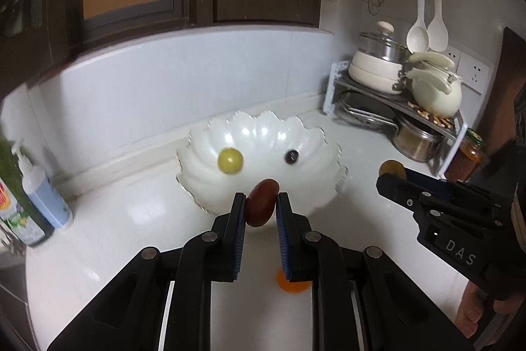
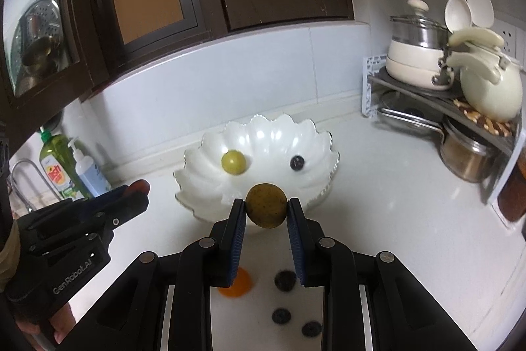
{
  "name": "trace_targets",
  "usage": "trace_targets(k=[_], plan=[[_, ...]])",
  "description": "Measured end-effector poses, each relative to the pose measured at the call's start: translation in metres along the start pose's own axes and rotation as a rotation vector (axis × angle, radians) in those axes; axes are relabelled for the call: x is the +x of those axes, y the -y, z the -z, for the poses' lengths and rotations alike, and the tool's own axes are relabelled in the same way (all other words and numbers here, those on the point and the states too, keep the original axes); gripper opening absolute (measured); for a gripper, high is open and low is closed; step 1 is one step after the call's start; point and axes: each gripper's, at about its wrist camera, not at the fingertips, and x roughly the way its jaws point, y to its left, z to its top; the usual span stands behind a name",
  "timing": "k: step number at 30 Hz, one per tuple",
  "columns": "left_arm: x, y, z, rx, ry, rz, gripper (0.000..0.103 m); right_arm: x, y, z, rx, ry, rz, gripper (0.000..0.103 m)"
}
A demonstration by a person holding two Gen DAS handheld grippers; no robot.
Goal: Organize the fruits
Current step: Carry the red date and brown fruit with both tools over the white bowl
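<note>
A white scalloped bowl (image 1: 263, 134) stands on the white counter; it also shows in the right wrist view (image 2: 263, 134). In it lie a green grape (image 1: 230, 161) and a dark blueberry (image 1: 291, 156). My left gripper (image 1: 261, 203) is shut on a reddish-brown oval fruit (image 1: 261, 201), held above the counter just before the bowl. My right gripper (image 2: 267, 211) is shut on a round olive-yellow fruit (image 2: 266, 206), also before the bowl. An orange fruit (image 2: 236, 283) and three blueberries (image 2: 285, 280) lie on the counter under the right gripper.
A corner rack (image 1: 394, 101) with pots, a kettle and lids stands at the back right, with a jar (image 1: 468, 155) beside it. Soap bottles (image 1: 39, 193) and a tap (image 2: 23, 176) are at the left. Dark window frames run above the tiled backsplash.
</note>
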Motion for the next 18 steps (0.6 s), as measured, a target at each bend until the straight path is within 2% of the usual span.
trace_targets(k=[6,18], plan=[[0.012,-0.004,-0.021,0.03,0.018,-0.025,0.019,0.013,-0.006,-0.02,-0.016,0.006,0.01,0.027],[0.06,-0.017,-0.049,0.014,-0.076,0.007,0.019,0.06,-0.006,-0.05,-0.03,-0.065,0.024,0.027]])
